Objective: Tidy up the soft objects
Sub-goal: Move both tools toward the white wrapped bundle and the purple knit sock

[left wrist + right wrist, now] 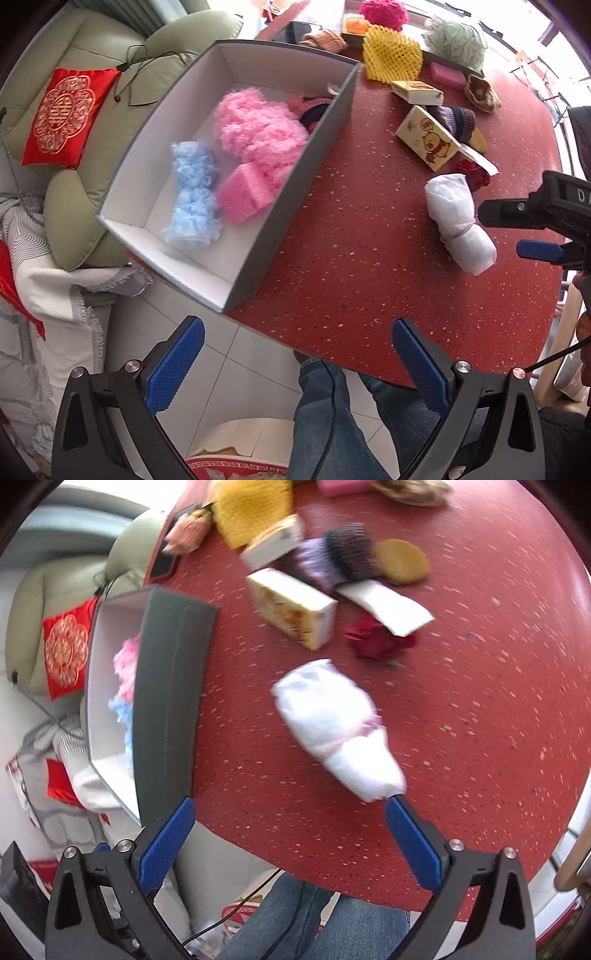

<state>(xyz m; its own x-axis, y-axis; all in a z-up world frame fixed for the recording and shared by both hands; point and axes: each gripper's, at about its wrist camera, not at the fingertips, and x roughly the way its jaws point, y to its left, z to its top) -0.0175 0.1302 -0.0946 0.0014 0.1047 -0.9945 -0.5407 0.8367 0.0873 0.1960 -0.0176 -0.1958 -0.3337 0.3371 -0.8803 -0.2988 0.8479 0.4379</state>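
Grey-walled and white inside, the box [258, 206] sits at the left of the red speckled bench [369, 258], one end overhanging the bench edge. It already holds a blue fluffy bundle [192, 195], a pink fluffy ball [258, 129] and a pink sponge [245, 192], so it looks to be the collecting place for the soft things.

Below it the left claw [295, 365] hangs wide open and holds nothing, off the bench edge above the person's jeans; it seems to be waiting out of the way.

Further right, the white bundle [336, 723], tied round its middle with a thin band, lies alone on the bench, well apart from the box. The right claw [291, 842] is also spread wide and empty, its right fingertip [397, 805] at or just beside the bundle's near end, probably lining up to straddle it.

Beyond lie a cartoon carton [428, 138], a red cloth [376, 638], a yellow mesh sleeve [391, 53] and yarn balls [384, 13], not yet sorted.
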